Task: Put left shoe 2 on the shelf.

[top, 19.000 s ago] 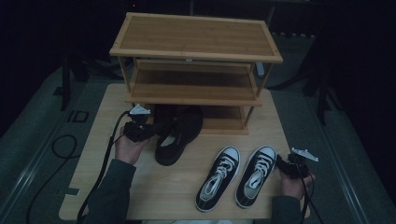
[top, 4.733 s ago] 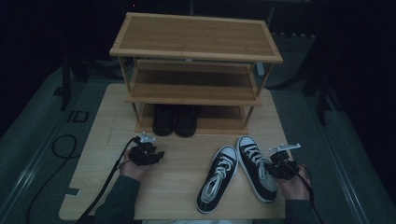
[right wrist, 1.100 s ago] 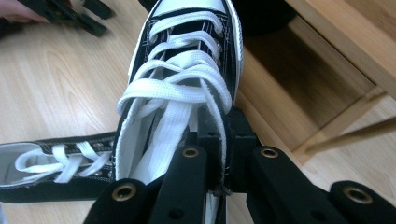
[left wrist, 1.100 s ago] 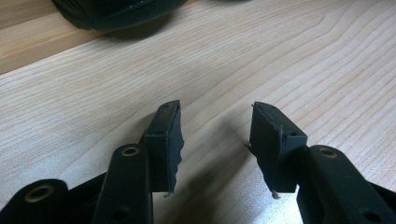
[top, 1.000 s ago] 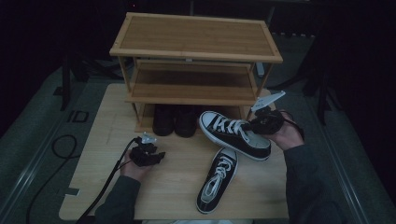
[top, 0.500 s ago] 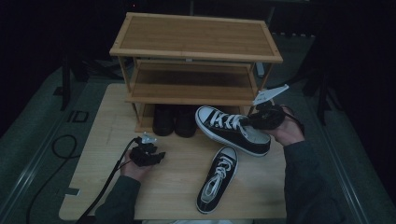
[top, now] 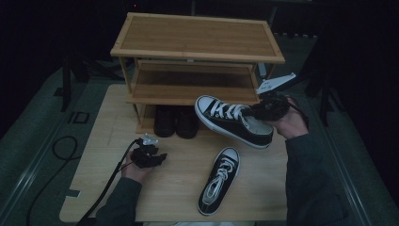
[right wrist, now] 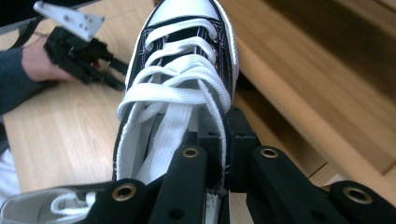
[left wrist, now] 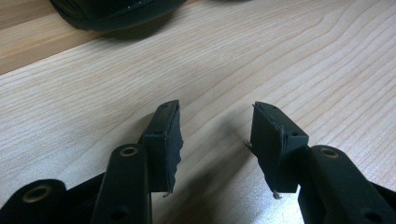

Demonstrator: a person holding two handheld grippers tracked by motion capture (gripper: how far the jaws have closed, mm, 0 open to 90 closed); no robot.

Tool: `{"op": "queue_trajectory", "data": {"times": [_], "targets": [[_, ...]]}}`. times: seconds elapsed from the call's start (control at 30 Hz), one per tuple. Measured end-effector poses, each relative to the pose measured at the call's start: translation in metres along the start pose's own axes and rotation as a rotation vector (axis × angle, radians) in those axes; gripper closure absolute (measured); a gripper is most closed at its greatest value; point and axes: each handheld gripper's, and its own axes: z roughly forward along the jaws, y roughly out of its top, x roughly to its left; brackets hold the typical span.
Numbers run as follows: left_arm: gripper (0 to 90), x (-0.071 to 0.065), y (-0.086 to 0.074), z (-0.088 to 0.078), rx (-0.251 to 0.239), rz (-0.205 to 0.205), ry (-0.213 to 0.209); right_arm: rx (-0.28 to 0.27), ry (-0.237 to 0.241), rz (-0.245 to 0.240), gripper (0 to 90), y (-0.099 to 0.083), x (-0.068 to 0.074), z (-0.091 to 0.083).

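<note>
1. High view: the right gripper (top: 263,109) has carried one sneaker (top: 233,120) off the table (top: 94,155) since a few seconds ago; it now hangs in front of the rack (top: 197,56), at its middle shelf.
2. Right gripper view: the jaws are clamped on the sneaker's side wall by the laces.
3. Its mate (top: 219,181) lies on the table, well in front of the rack.
4. Black shoes (top: 176,122) sit under the rack's lowest shelf.
5. The left gripper (left wrist: 215,140) rests on the table in front of the rack, jaws apart, empty.
6. Shelving looks imminent.
</note>
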Motion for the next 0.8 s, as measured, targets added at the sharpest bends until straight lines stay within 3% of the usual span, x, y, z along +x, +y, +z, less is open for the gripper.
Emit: {"op": "queue_trajectory", "data": {"times": [0.27, 0.8], "targets": [[53.1, 0.0, 0.0, 0.0, 0.001, 0.0, 0.0, -0.015, -0.039, 0.04, 87.5, 0.013, -0.008, 0.002], [53.1, 0.0, 0.0, 0.0, 0.001, 0.0, -0.001, -0.061, -0.137, 0.19, 87.4, 0.034, -0.018, 0.031]]}}
